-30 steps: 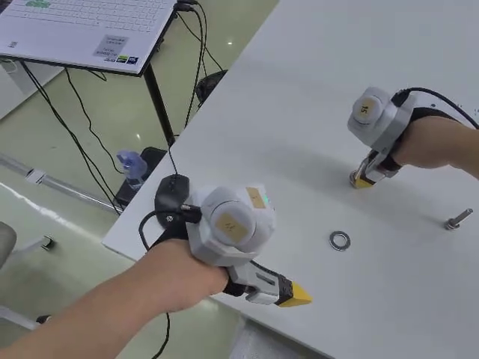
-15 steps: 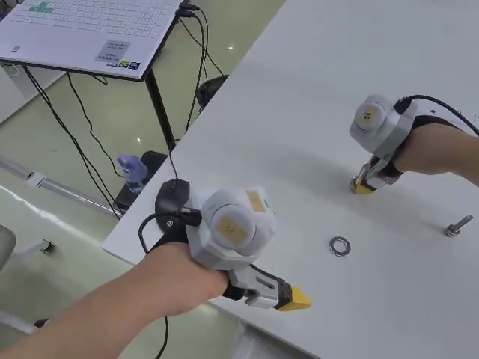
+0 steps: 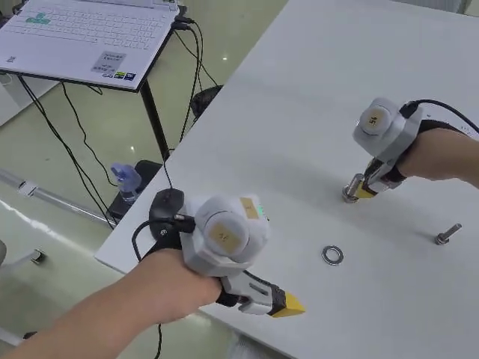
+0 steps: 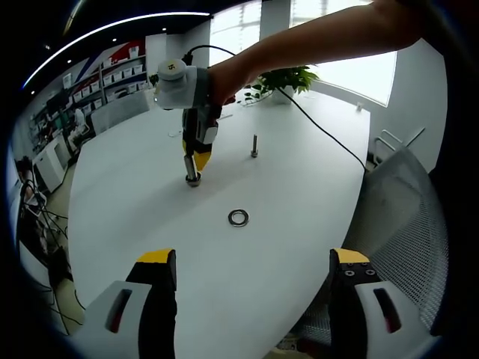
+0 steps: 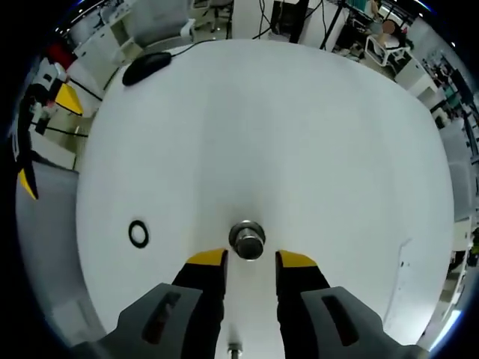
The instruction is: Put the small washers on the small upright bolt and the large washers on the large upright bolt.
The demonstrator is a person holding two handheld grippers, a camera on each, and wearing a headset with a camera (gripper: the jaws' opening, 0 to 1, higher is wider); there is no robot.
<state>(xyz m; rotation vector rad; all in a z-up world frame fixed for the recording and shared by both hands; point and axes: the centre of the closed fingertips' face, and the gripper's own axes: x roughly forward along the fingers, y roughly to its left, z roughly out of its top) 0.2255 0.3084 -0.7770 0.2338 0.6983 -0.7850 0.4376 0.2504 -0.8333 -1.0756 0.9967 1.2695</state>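
The left tool (image 3: 288,305) sits wide open and empty at the near edge of the table (image 3: 299,112), likely ready for the loose washer (image 3: 332,255) lying short of the large bolt (image 3: 350,188), by whose top the right tool (image 3: 364,192) hangs, jaws slightly parted and empty, while any washers on that bolt or the small bolt (image 3: 447,235) are too small to make out.

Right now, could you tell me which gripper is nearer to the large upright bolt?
Right. The right gripper has its tips beside the large upright bolt; the left gripper hangs at the table edge, well away.
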